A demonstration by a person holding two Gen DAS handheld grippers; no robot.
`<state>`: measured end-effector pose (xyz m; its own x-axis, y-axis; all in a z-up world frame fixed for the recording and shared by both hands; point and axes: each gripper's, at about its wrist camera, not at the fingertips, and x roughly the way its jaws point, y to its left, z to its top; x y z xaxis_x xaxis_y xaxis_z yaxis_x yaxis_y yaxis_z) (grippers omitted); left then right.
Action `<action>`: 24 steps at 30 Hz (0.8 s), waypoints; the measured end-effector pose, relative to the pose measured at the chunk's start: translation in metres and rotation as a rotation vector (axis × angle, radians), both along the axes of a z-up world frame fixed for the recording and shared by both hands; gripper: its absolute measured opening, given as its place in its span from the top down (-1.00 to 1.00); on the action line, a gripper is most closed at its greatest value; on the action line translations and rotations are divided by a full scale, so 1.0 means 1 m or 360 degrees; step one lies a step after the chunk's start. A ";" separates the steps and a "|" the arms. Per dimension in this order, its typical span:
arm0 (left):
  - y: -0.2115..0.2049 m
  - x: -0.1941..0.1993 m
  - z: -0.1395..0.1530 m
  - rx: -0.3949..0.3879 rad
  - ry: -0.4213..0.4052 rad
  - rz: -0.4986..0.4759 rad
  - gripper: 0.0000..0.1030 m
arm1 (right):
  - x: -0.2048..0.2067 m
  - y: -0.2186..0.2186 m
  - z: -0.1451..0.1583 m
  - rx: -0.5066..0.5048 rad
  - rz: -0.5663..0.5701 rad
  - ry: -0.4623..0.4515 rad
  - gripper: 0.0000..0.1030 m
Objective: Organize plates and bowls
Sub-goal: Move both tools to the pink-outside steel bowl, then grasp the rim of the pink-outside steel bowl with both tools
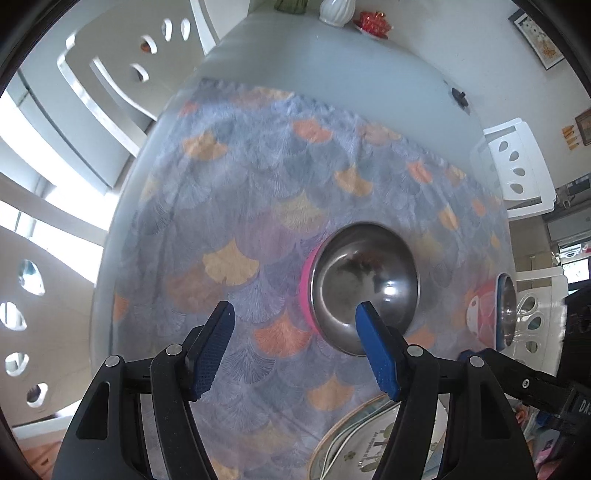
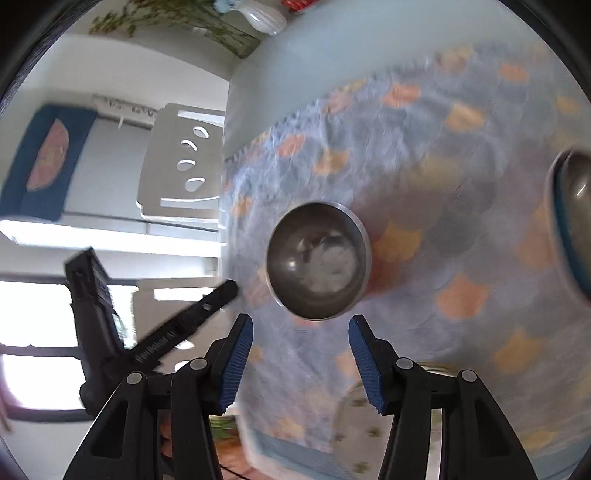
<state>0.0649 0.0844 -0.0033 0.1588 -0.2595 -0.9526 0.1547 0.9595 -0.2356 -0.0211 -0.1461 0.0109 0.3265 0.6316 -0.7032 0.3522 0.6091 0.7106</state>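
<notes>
both tools parted, empty: left tool [image 1: 295,321] over patterned cloth [image 1: 258,192] beside pink-walled steel bowl [image 1: 364,288]; right tool [image 2: 301,334] near steel bowl [image 2: 317,260]; printed plate [image 1: 354,450] at counter edge.

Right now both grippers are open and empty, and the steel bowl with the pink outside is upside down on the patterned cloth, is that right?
Not quite. The bowl stands upright on the cloth, its shiny inside showing in the left wrist view. The left gripper and right gripper are open and empty.

Two steel bowls: one [image 1: 365,288] at centre, another [image 1: 504,312] at right edge. One plate [image 1: 354,448] at bottom, one white vase [image 1: 334,11] at top, three white chairs.
</notes>
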 end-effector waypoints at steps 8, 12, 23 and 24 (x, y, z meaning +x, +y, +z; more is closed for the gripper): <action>-0.008 0.012 -0.032 -0.0013 0.0081 -0.0035 -0.28 | 0.011 0.000 -0.040 0.0005 -0.0082 0.0133 -0.02; -0.013 0.016 -0.046 0.0010 0.0106 -0.0048 -0.26 | 0.022 0.001 -0.052 -0.0083 -0.0040 0.0168 -0.02; -0.022 0.022 -0.069 -0.0001 0.0131 -0.0055 0.06 | 0.046 0.003 -0.090 -0.0187 0.0030 0.0233 -0.02; -0.022 0.022 -0.071 -0.0008 0.0132 -0.0055 0.12 | 0.047 0.001 -0.092 -0.0199 0.0028 0.0230 -0.01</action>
<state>0.0873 0.0626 -0.0739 0.0702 -0.2684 -0.9608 0.1673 0.9527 -0.2539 0.0264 -0.1446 -0.0814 0.2059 0.5413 -0.8152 0.4337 0.6963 0.5719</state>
